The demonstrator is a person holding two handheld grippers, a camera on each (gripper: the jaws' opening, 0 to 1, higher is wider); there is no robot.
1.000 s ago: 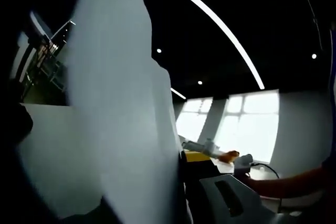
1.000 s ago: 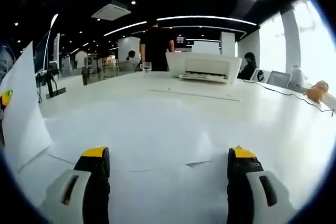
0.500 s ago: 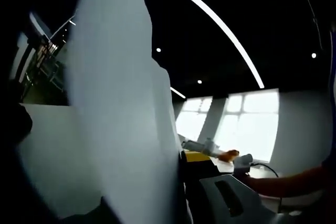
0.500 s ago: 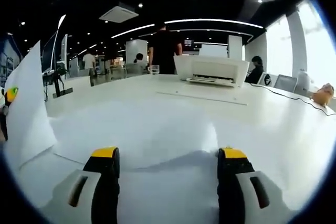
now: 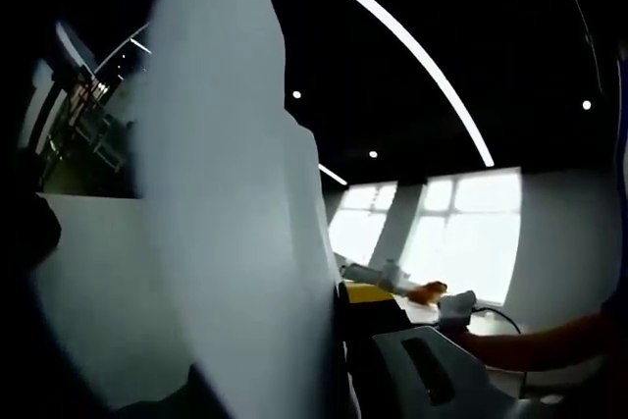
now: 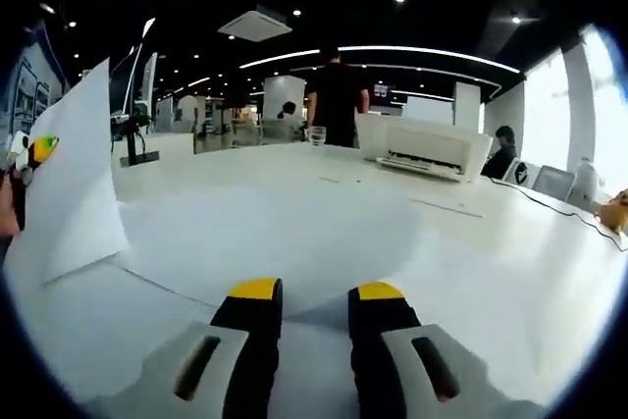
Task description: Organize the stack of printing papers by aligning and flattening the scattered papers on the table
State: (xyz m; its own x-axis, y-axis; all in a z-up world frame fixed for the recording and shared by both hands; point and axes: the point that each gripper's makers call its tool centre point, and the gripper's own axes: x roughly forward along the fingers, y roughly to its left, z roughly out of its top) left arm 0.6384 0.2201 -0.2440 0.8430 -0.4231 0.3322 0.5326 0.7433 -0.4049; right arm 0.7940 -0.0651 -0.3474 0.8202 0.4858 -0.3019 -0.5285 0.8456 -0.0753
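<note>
While the papers (image 6: pixel 245 233) lie on the table (image 6: pixel 510 272), right gripper (image 6: pixel 316 293) nearly closed, left gripper (image 5: pixel 339 291) pinching a sheet (image 5: pixel 226 223)

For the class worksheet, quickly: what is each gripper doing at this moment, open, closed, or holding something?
Left gripper: shut on the upright paper sheets.
Right gripper: jaws nearly together over the table; a grip cannot be told.

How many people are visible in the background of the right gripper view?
3: person in black standing behind the table, a seated person right of the printer, another farther back. Others may be hidden.
</note>
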